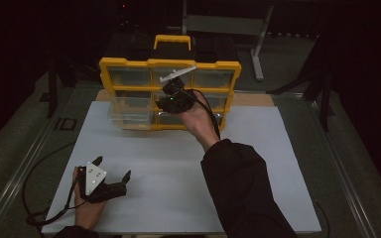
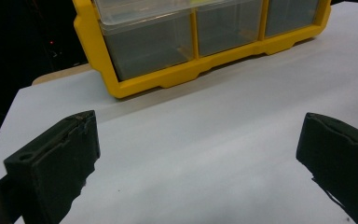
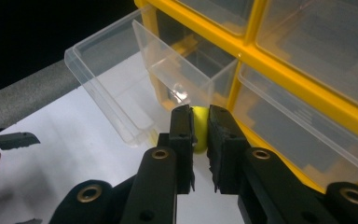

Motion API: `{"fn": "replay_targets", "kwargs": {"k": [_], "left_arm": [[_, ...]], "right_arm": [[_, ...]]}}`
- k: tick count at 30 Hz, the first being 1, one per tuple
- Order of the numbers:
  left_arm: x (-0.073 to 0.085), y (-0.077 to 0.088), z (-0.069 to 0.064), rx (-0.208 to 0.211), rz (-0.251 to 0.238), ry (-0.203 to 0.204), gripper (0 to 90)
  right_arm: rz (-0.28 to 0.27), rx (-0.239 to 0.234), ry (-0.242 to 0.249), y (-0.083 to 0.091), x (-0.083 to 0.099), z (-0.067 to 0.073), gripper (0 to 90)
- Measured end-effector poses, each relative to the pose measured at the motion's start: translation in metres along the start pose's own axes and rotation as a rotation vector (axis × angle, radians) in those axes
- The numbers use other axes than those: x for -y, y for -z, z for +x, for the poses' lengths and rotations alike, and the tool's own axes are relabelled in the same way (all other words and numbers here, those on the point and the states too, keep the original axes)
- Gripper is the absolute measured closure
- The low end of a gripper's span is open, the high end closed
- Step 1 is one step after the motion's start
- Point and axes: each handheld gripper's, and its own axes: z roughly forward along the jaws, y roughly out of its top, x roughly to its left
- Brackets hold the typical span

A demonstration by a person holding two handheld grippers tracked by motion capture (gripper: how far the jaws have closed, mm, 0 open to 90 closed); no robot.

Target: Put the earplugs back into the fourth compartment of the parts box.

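Right gripper (image 3: 200, 122): I have its jaws nearly together, pinching a small yellow piece (image 3: 200, 130) beside the pulled-out clear drawer (image 3: 121, 79).
Left gripper (image 2: 198, 154): my jaws are spread wide, holding nothing, above the white mat (image 2: 205, 140) near its front-left corner.

I find almost nothing to read here. The only mark that looks like writing sits on the dark floor strip just left of the table (image 1: 287, 163) in the high view: pale characters (image 1: 65, 123) that read roughly as "ID", seen sideways, and I cannot be sure of them. The yellow organizer (image 1: 129, 63) carries no label, brand or number that I can make out on its frame, its handle or its clear drawers. My hand-held gripper on the right (image 3: 200, 122) and the one on the left (image 2: 198, 149) show no lettering either.
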Motion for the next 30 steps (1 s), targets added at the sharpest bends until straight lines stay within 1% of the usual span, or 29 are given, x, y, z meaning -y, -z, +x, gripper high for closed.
{"fn": "replay_targets", "kwargs": {"k": [7,19,26,30], "left_arm": [[0.0,0.0,0.0,-0.001,0.0,-0.001,0.0],[0.0,0.0,0.0,-0.001,0.0,0.001,0.0],[0.0,0.0,0.0,0.0,-0.001,0.0,0.0],[0.0,0.0,0.0,0.0,-0.001,0.001,0.0]], "right_arm": [[-0.01,0.002,0.0,-0.002,-0.006,0.003,80.2],[-0.031,0.002,0.017,-0.004,-0.02,0.01,80.2],[-0.051,-0.014,0.019,-0.004,-0.023,0.011,80.0],[-0.056,-0.026,0.018,-0.008,-0.024,0.013,80.0]]}}
